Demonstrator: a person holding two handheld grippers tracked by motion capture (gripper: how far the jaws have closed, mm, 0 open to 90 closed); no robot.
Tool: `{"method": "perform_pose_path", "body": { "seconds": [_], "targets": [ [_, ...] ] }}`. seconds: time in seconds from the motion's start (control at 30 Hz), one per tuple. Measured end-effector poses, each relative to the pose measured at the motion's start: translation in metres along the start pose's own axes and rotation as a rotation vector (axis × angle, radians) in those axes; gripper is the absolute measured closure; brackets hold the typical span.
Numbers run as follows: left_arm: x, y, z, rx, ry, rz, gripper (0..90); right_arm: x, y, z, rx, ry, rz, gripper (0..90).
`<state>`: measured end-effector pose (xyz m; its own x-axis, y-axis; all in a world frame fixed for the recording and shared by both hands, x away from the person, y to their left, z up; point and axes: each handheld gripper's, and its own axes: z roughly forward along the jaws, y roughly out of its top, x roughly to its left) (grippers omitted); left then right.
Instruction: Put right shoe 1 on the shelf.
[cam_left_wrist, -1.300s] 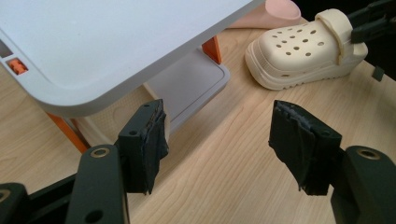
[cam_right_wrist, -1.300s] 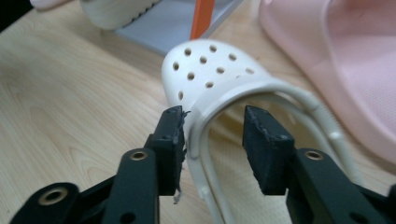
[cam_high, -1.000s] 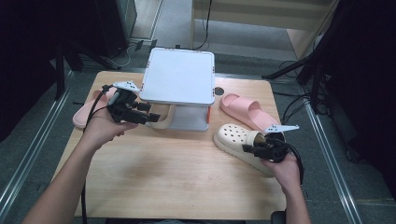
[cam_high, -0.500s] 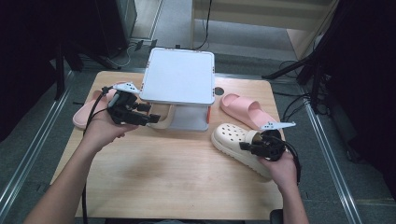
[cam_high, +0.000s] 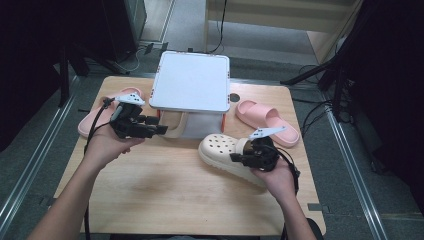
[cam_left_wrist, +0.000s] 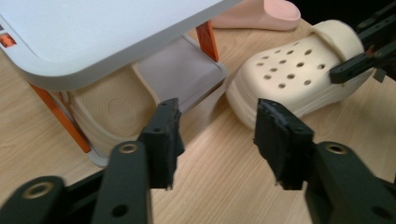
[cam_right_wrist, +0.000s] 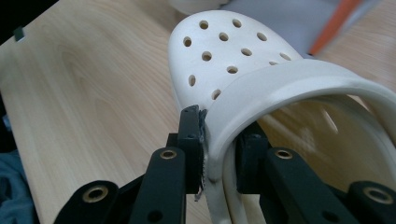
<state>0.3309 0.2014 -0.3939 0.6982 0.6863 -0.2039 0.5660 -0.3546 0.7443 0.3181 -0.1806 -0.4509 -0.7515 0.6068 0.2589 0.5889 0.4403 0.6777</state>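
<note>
On the desk (cam_high: 150, 200), the right gripper (cam_high: 250, 157) pinches the rim and strap of the cream clog (cam_high: 220, 150) between its fingers. The left gripper (cam_high: 159, 129) has just been closing its fingers; they stand apart around nothing, before the second cream clog (cam_left_wrist: 107, 112) under the white rack (cam_high: 190, 82). Pink slides (cam_high: 267, 120) lie beyond.

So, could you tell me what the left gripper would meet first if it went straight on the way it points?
Probably the shoe rack, about where the beige shoe lies under it; depth is unclear.
</note>
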Motion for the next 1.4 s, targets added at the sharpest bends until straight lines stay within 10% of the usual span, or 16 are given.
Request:
{"method": "perform_pose_path", "body": {
  "seconds": [0.23, 0.77, 1.1, 1.4],
  "targets": [
    [-0.009, -0.012, 0.006, 0.034, 0.01, 0.014, 68.0, 0.019, 0.012, 0.022, 0.015, 0.034, -0.028, 77.0],
    [-0.028, -0.045, 0.036, 0.093, -0.001, 0.021, 69.6, 0.041, 0.018, 0.068, 0.09, 0.095, -0.112, 76.4],
    [-0.033, -0.045, 0.039, 0.104, -0.005, 0.026, 70.0, 0.036, 0.018, 0.053, 0.06, 0.122, -0.123, 60.9],
    [-0.034, -0.047, 0.04, 0.095, 0.005, 0.025, 73.3, 0.023, 0.021, 0.023, -0.002, 0.116, -0.111, 65.7]
  ]
}}
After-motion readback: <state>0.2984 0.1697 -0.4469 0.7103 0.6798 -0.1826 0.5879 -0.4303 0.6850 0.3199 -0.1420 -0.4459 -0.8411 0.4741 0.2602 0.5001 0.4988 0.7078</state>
